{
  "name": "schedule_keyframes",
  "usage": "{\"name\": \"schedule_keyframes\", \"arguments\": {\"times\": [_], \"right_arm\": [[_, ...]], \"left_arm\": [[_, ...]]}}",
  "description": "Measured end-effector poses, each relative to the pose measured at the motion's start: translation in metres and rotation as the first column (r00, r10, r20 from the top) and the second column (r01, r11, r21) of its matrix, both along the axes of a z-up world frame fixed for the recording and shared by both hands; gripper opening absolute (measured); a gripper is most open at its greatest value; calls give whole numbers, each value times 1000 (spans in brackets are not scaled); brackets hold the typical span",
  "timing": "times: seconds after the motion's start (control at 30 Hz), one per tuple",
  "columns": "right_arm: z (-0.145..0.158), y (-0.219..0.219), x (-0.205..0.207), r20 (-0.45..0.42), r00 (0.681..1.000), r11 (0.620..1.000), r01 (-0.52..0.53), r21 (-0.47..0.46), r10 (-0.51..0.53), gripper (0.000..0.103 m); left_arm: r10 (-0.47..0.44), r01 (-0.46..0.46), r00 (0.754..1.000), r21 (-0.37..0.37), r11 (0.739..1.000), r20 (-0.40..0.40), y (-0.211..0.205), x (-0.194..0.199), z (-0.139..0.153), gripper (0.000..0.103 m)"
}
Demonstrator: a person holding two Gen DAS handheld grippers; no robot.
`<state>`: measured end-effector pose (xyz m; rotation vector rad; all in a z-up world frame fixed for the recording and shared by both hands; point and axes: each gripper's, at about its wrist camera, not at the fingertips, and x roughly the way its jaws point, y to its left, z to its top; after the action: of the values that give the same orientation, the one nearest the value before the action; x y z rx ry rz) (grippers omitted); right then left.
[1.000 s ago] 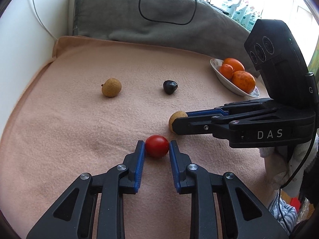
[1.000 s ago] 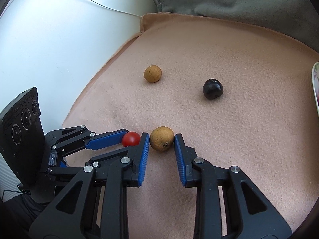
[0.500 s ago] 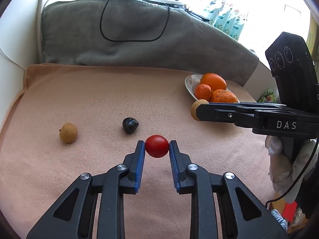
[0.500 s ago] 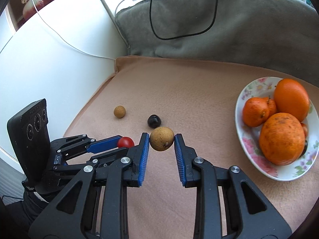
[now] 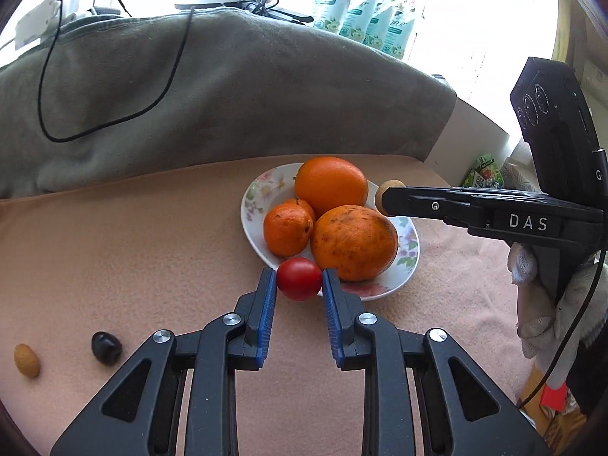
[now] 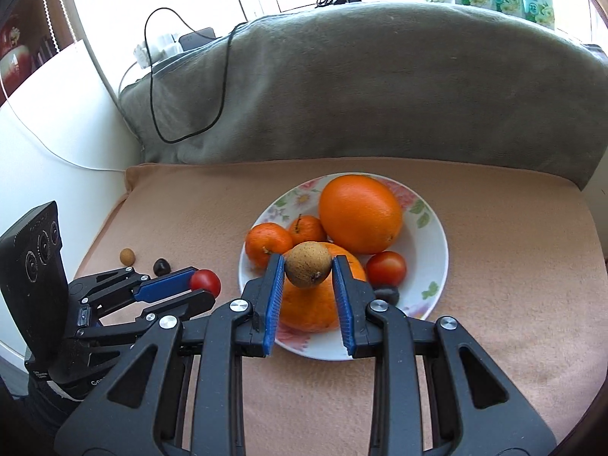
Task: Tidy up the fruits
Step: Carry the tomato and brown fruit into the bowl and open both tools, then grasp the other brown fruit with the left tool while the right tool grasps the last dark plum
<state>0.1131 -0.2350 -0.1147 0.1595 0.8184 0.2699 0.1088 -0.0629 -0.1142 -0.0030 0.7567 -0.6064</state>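
My left gripper (image 5: 299,285) is clenched on a tomato (image 5: 299,278) at the near rim of the plate (image 6: 437,235), and my right gripper (image 6: 308,270) pinches a longan (image 6: 307,269) above the plate's middle. Both look light, round and slick; the tomato probably bruises, so I grip across their widest girth, gently. The plate holds three oranges (image 6: 360,218), another tomato and a dark fruit.

Glossy red tomato (image 5: 299,278) sits between ribbed blue pads (image 5: 266,317) on the matt black plastic left gripper (image 5: 298,317), silver screw heads catching light. In the right gripper (image 6: 308,302), the brown fruit (image 6: 307,269) looks dull and rough-skinned. The plate (image 6: 429,262) is shiny glazed ceramic with a floral print; the oranges (image 6: 360,223) look dimpled. Below, fuzzy peach blanket (image 5: 114,250); upper frame, soft grey cloth (image 6: 342,95).
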Motion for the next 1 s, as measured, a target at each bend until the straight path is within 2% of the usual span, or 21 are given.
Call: {"name": "schedule_keyframes", "arguments": {"times": [0.17,0.5,0.63,0.9,1.0], "right_arm": [[-5,-19,10,-12,999,999,42,7,-42,27],[-12,-25,19,-19,999,999,52,4,-51,28],[-8,-26,18,0,998,998,61,-5,-61,51],[-4,-24,16,14,998,998,63,-5,-63,52],[-3,-24,15,16,998,998,63,-7,-63,53]], "left_arm": [[-8,8,1000,15,1000,3,-19,11,-4,23],[-12,11,1000,26,1000,12,-24,17,-7,25],[-4,4,1000,24,1000,14,-21,17,-6,31],[1,-2,1000,32,999,28,-22,14,-3,31],[7,-8,999,34,999,39,-22,13,-1,44]]}}
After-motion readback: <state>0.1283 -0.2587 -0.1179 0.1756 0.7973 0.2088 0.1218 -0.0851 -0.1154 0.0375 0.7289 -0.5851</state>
